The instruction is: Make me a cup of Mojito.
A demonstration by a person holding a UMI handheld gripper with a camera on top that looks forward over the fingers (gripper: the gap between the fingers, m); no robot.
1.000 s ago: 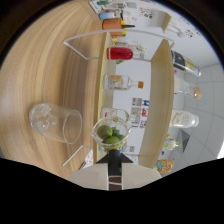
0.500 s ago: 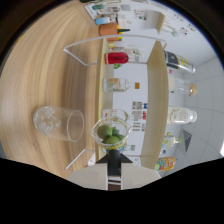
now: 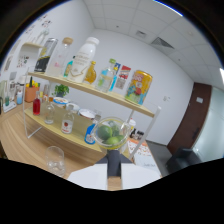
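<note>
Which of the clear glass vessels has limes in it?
The small glass bowl held just ahead of the tool has green limes inside; the glass cup on the wooden table beside it is empty.

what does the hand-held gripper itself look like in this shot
Little of the hand-held gripper shows. Two broad, flat, white fingers spread along the bottom, with a dark, narrow centre piece rising between them and a small tan patch at its base. No cables, markings, hand or sleeve are visible.
</note>
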